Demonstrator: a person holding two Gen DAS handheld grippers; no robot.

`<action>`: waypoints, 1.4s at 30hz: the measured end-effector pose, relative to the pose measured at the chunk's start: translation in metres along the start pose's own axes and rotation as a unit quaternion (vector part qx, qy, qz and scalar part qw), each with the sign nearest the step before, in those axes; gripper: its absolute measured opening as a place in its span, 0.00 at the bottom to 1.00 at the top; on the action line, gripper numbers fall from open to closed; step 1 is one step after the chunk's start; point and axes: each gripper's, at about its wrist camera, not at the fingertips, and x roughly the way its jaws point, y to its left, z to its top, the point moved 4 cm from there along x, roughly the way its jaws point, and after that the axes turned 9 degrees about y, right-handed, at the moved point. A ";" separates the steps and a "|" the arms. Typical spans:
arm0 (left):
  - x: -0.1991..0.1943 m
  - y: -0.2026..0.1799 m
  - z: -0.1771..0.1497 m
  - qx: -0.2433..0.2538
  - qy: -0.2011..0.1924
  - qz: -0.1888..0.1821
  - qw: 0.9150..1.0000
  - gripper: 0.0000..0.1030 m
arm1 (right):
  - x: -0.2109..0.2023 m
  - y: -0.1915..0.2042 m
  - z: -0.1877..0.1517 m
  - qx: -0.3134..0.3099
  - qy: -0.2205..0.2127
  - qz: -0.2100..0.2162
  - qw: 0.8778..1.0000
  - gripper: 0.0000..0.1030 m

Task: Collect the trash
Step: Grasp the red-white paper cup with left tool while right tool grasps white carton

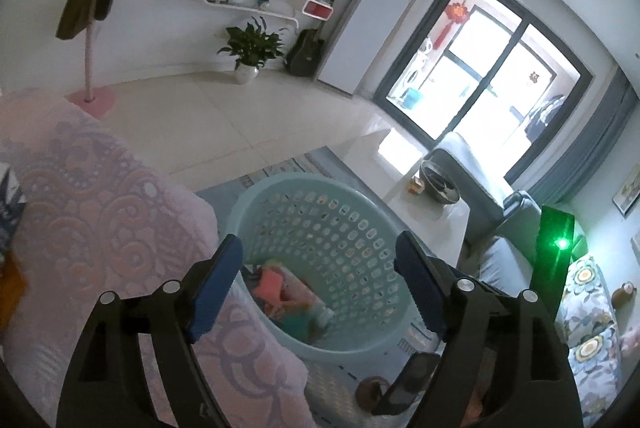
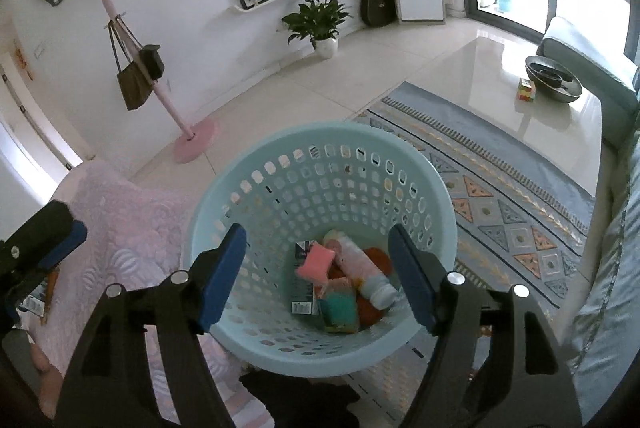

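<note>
A pale blue perforated basket [image 2: 256, 352] stands on the patterned rug and also shows in the left wrist view [image 1: 376, 212]. Inside lie a pink sponge [image 2: 316, 262], a pale bottle [image 2: 362, 272], a teal and yellow sponge [image 2: 340, 308], orange pieces and a dark packet [image 2: 303, 292]. My right gripper [image 2: 318, 274] is open and empty right above the basket. My left gripper [image 1: 318, 290] is open and empty, above the basket's near side; its blue pad also shows in the right wrist view [image 2: 66, 240].
A pink quilted cover [image 1: 92, 212] lies left of the basket. A white coffee table [image 2: 520, 116] carries a dark bowl [image 2: 554, 78] and a colour cube [image 2: 527, 90]. A grey sofa [image 1: 504, 252] and floral cushion [image 1: 592, 324] are right. A pink coat stand [image 2: 192, 140] stands on the tiled floor.
</note>
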 end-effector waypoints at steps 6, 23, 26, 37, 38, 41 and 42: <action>-0.027 0.011 -0.011 -0.026 -0.009 -0.010 1.000 0.75 | -0.022 0.016 -0.004 -0.018 -0.017 0.019 1.000 0.68; -0.203 0.071 -0.078 -0.064 -0.123 0.135 0.981 0.75 | -0.088 0.166 -0.038 -0.156 -0.063 0.116 0.979 0.68; -0.236 0.084 -0.088 -0.069 -0.142 0.194 0.968 0.84 | -0.088 0.198 -0.048 -0.178 -0.057 0.133 0.973 0.68; -0.272 0.147 -0.122 -0.115 -0.111 0.278 0.947 0.88 | -0.061 0.308 -0.067 -0.221 -0.012 0.175 0.959 0.68; -0.270 0.151 -0.124 -0.118 -0.106 0.281 0.946 0.88 | -0.054 0.318 -0.069 -0.220 -0.006 0.172 0.960 0.68; -0.266 0.165 -0.134 -0.121 -0.087 0.299 0.943 0.88 | -0.038 0.337 -0.072 -0.216 0.000 0.156 0.964 0.68; -0.264 0.166 -0.137 -0.122 -0.083 0.302 0.942 0.88 | -0.033 0.340 -0.074 -0.215 0.004 0.152 0.965 0.68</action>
